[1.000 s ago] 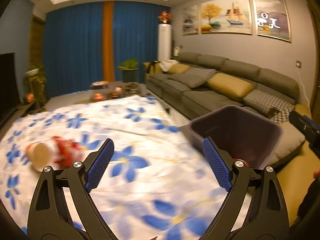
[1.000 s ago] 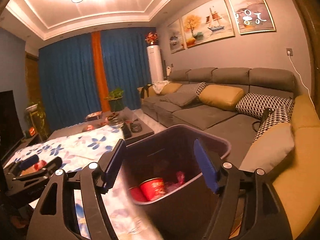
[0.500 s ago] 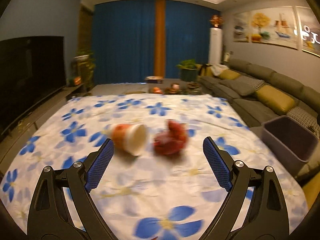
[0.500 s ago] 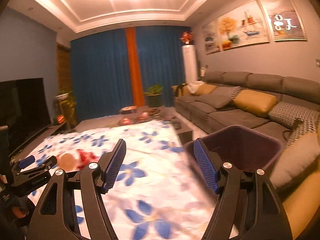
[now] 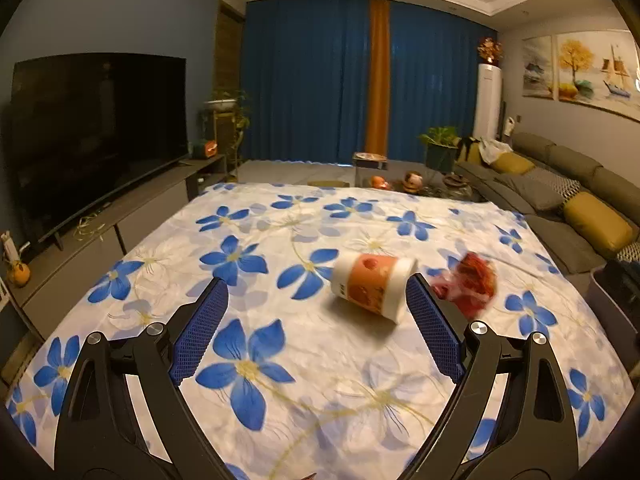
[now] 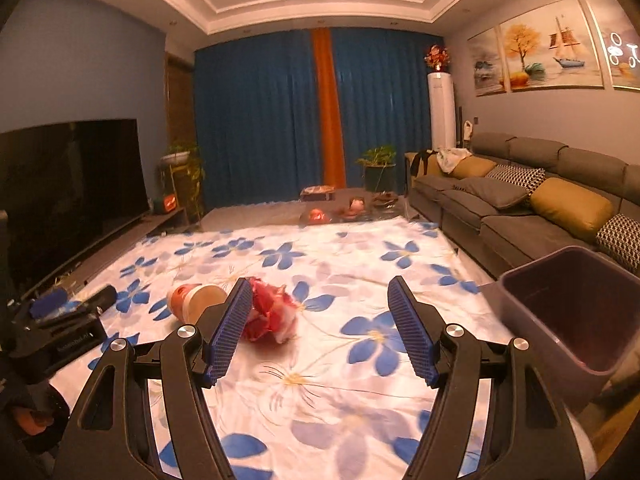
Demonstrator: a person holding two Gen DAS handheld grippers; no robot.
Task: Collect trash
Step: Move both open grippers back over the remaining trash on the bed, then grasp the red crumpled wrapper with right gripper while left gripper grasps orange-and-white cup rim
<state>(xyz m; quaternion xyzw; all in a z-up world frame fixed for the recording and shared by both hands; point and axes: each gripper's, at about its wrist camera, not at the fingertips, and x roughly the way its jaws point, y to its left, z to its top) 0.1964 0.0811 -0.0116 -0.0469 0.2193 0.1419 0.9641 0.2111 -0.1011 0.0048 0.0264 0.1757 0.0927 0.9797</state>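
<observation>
While both grippers stood over the flowered cloth (image 5: 248, 368), neither held anything. The left gripper (image 5: 316, 328) had its blue pads spread wide and bare, with only cloth between them. A tipped-over cup (image 5: 370, 286) with an orange label lay just ahead of its right pad, whose tip covered the cup's lower rim. Beyond that pad sat a crumpled red wrapper (image 5: 470, 284), smeared by blur so that its shape and print could not be made out. At the right edge, a dark bin (image 5: 612, 300) was mostly cut off.

The right gripper (image 6: 320, 328) was likewise released, jaws apart and empty. Its left pad hid part of the crumpled red wrapper (image 6: 272, 312), which lay just ahead and to the left; the cup (image 6: 196, 300) lay further left, partly behind that same finger. To the right of this gripper stood the dark bin (image 6: 568, 312), its inside too shadowed to tell what it contained. The left gripper (image 6: 68, 308) showed at the far left, blurred and partly cropped.
</observation>
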